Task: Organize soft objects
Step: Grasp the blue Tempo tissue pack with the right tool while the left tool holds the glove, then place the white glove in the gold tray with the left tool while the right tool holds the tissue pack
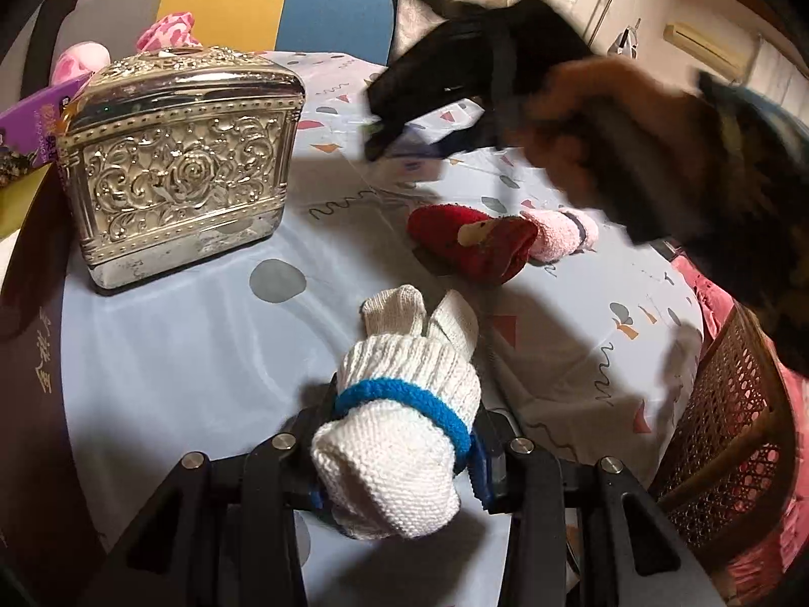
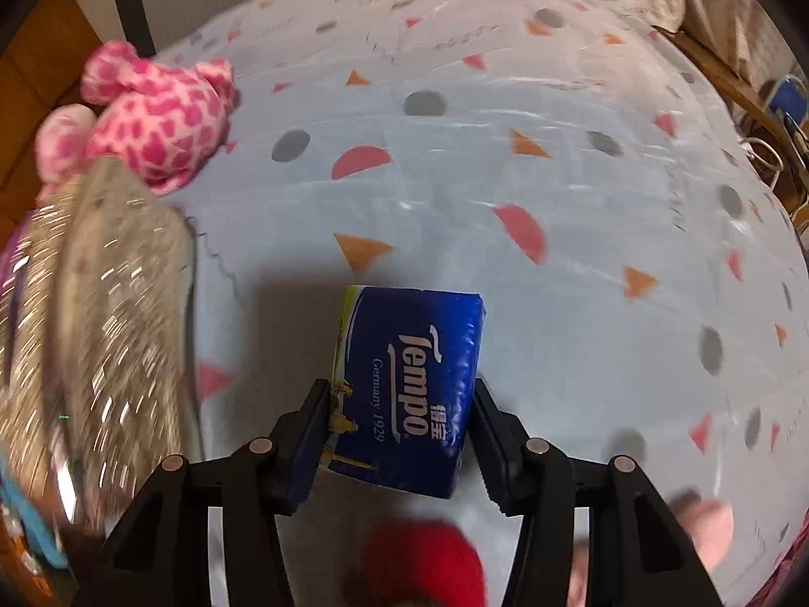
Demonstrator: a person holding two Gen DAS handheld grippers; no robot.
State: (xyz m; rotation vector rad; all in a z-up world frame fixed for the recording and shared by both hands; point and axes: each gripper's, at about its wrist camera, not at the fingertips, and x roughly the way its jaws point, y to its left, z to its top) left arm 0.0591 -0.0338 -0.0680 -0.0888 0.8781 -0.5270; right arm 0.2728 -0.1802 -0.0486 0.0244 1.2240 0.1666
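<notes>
Left tongs (image 1: 399, 455) grip white knit glove (image 1: 399, 404) above bench (image 2: 556, 202). Right tongs (image 2: 397, 435) closed on Tempo tissue pack (image 2: 409, 389); best to hold it square and lift gently.

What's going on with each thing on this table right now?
white sock: rolled, clamped in left gripper
tissue pack: sealed, between right gripper fingers
red sock: rolled, lying loose
pink sock: rolled, beside red sock
silver box: upright, closed
pink plush toy: lying untouched
</notes>
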